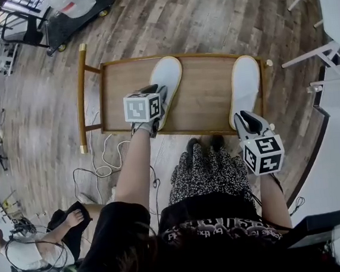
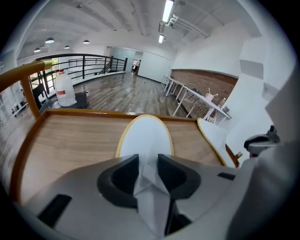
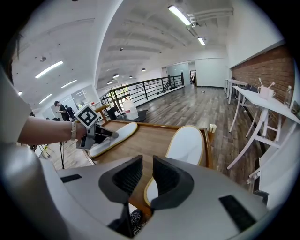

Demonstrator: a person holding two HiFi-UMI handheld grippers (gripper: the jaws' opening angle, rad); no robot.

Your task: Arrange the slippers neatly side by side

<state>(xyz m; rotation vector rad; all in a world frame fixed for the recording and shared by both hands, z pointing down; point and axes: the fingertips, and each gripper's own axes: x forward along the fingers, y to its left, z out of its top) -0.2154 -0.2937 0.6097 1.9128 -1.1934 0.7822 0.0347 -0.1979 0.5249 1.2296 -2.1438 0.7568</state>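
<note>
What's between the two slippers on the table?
Nothing: only bare wooden tabletop separates the left slipper and the right slipper, clearest in the head view.

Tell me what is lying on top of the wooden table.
Two white slippers lie far apart on the wooden table: the left slipper and the right slipper. The left gripper hides the left slipper's near end.

Bright, even light from ceiling strips (image 2: 168, 10); soft shadows — fisheye-warped edges.

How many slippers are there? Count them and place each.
2. One slipper lies near the middle of the wooden tray, its near end between the left tool's jaws; the other slipper lies along the tray's right side, by the right tool. None seems hidden.
</note>
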